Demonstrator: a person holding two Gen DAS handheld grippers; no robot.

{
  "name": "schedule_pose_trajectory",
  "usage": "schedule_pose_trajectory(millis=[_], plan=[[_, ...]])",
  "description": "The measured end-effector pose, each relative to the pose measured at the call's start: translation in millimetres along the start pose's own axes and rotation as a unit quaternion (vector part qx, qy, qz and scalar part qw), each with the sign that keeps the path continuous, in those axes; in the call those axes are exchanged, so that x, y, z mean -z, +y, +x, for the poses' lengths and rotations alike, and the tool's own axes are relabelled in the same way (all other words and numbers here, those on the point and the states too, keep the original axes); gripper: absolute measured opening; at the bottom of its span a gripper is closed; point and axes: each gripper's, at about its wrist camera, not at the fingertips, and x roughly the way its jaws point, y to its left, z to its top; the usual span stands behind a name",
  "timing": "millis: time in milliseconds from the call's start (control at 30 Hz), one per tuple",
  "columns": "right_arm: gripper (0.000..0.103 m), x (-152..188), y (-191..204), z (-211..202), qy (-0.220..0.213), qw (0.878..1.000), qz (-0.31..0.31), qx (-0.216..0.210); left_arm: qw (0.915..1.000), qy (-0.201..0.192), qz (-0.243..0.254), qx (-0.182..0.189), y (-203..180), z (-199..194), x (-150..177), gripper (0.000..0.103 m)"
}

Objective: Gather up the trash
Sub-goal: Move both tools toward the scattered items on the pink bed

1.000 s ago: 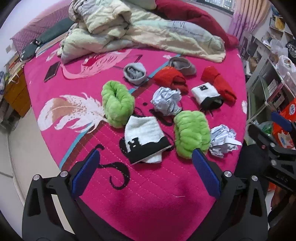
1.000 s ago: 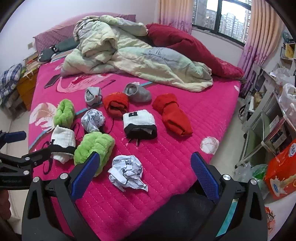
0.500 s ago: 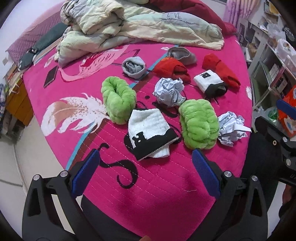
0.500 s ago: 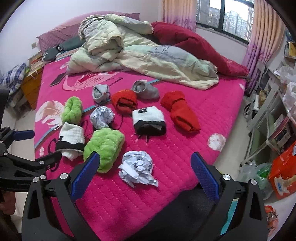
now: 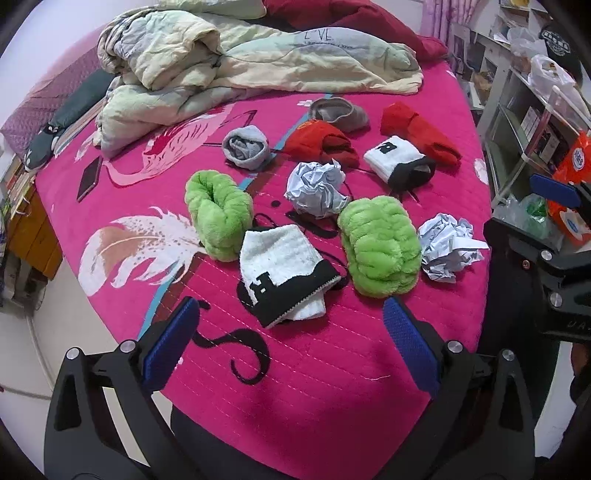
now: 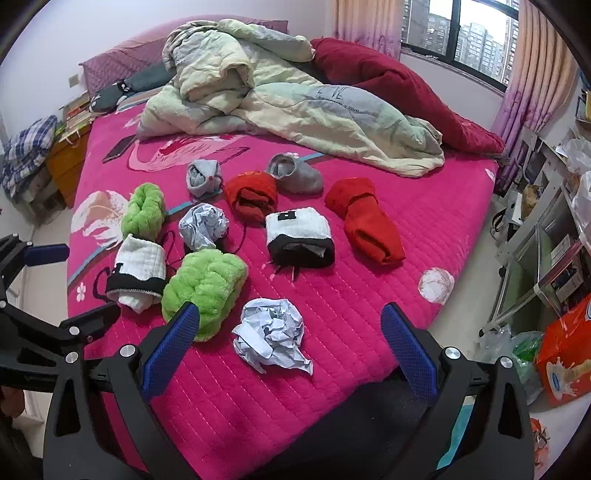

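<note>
Two crumpled paper balls lay among rolled socks on the pink bed. From the left wrist, the left gripper (image 5: 291, 332) gaped empty, the near ball (image 5: 448, 247) off right. From the right wrist, the right gripper (image 6: 290, 334) gaped empty directly before that ball (image 6: 271, 336), nearer.

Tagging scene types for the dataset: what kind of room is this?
Almost certainly a home bedroom. A bed with a pink quilted bedspread, a rumpled duvet and dark red blanket fills the view, and a curtained window shows apartment blocks outside.
</note>
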Motion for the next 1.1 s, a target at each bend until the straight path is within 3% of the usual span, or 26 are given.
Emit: schedule_pose_trajectory(millis=[333, 567, 1100], plan=[[0.094, 11.9, 7.4, 2.5, 0.009, 0.997, -0.068, 0.025, 0.999, 0.038, 0.006, 0.021, 4.5, 12.2, 3.3, 0.098], [0.094, 14.1, 3.0, 7.2, 0.012, 0.997, -0.075, 0.03, 0.998, 0.052, 0.034, 0.004, -3.9, 20.4, 4.8, 0.098], [0.094, 14.7, -4.7, 14.9, 0.027, 0.998, -0.048, -0.003, 0.9975, 0.057, 0.04, 0.009, -8.1, 22.7, 1.4, 0.098]])
